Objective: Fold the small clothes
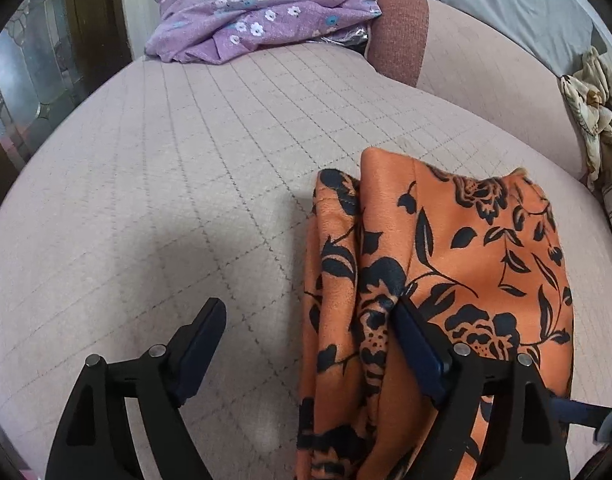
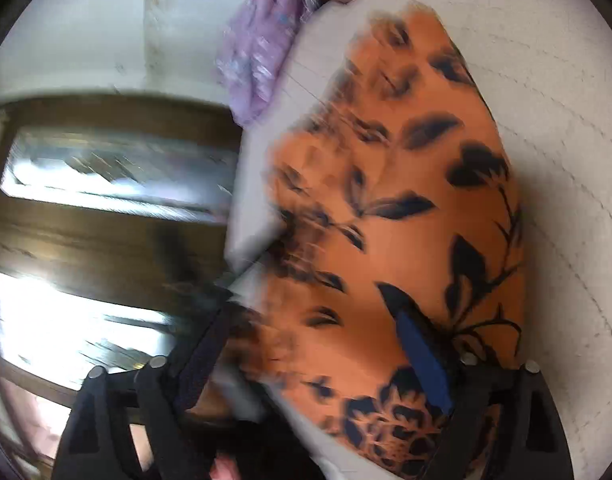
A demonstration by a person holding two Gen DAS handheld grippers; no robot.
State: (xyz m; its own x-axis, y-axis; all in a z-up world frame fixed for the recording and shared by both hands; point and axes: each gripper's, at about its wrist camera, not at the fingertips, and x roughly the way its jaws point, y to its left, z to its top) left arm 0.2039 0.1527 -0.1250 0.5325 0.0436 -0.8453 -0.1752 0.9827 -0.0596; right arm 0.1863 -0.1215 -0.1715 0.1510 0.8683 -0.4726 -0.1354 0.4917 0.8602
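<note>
1. In the lower right of the left wrist frame lies the orange floral garment (image 1: 458, 264), bunched into a long shape on the pale quilted cushion (image 1: 178, 184); its long axis runs from the bottom edge of the frame up toward the centre right.

2. The left gripper (image 1: 310, 312) stands released, jaws wide apart; one finger sits over bare cushion at lower centre-left, while the other appears to rest on or just over the orange cloth; I cannot tell whether it touches.

3. So the garment lies to the right of this gripper's centre line, its left edge falling inside the open gap; a small shift toward the right of the frame would, in my judgement, bring a fold between the jaws.

4. In the right wrist frame, heavily blurred, the same garment (image 2: 390, 216) fills the centre and right, running from lower right to upper centre; the right gripper (image 2: 310, 320) is likewise spread open, its right finger over the cloth near the bottom.

5. Both tongs are close to the garment's near end; neither grasps it; which is nearer I cannot tell.

6. A purple floral garment (image 1: 258, 12) lies well apart, at the upper centre of the left frame.
</note>
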